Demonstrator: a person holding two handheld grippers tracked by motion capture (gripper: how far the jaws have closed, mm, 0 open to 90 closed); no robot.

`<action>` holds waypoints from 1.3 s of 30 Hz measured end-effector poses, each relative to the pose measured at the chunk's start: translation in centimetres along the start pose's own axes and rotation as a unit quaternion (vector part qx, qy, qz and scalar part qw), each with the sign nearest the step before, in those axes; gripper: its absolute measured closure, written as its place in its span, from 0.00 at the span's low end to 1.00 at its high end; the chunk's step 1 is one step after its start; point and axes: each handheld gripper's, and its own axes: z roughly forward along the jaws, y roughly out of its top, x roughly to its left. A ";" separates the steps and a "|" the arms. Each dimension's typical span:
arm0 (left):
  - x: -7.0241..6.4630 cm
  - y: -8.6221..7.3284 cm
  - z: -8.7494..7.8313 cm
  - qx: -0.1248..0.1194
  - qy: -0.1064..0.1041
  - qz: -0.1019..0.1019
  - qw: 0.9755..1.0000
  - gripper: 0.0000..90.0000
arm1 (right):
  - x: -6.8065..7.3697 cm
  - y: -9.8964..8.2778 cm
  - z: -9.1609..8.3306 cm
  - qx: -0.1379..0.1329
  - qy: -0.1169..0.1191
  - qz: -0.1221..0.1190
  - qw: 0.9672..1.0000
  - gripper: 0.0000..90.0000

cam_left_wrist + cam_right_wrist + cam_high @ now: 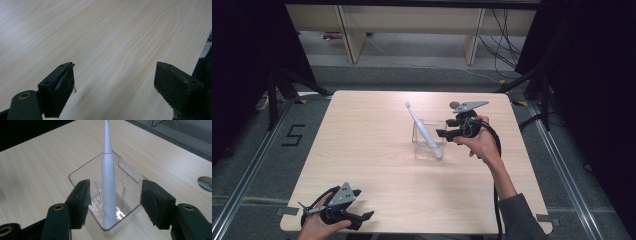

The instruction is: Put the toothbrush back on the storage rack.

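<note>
Toothbrush [109,185] standing tilted in clear box [81,171] mid-table, butt down at near corner, head leaning up and away, my right gripper [113,200] open around it, not touching, left gripper [113,87] wide open, empty.

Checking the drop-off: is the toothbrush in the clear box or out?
In. The toothbrush stands tilted inside the box, lower end on its floor, free of the open right gripper.

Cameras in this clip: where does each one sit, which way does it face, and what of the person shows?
High view: above the near edge, facing forward and down; forearms, left gripper, right gripper.
Left gripper view: rides that gripper, sees bare table between open jaws.
Right gripper view: faces toothbrush standing in clear container.
Shared: high and right views show both.
</note>
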 end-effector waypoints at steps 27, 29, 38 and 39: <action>0.0 0.0 -0.1 -0.005 -0.001 0.003 1.000 0.18 | -0.6 -1.8 -1.6 -0.035 -0.020 0.024 0.999 0.27; 0.0 0.0 -0.1 -0.007 0.001 0.000 1.000 0.18 | -0.6 -2.0 -1.6 -0.035 -0.019 0.025 0.999 0.25; 0.0 0.0 -0.1 -0.007 0.001 0.000 1.000 0.18 | -0.4 -2.7 -2.2 -0.033 -0.023 0.018 0.999 0.23; 0.0 0.0 -0.2 -0.006 0.001 0.002 1.000 0.18 | -0.3 -2.8 -2.3 -0.036 -0.022 0.022 0.999 0.23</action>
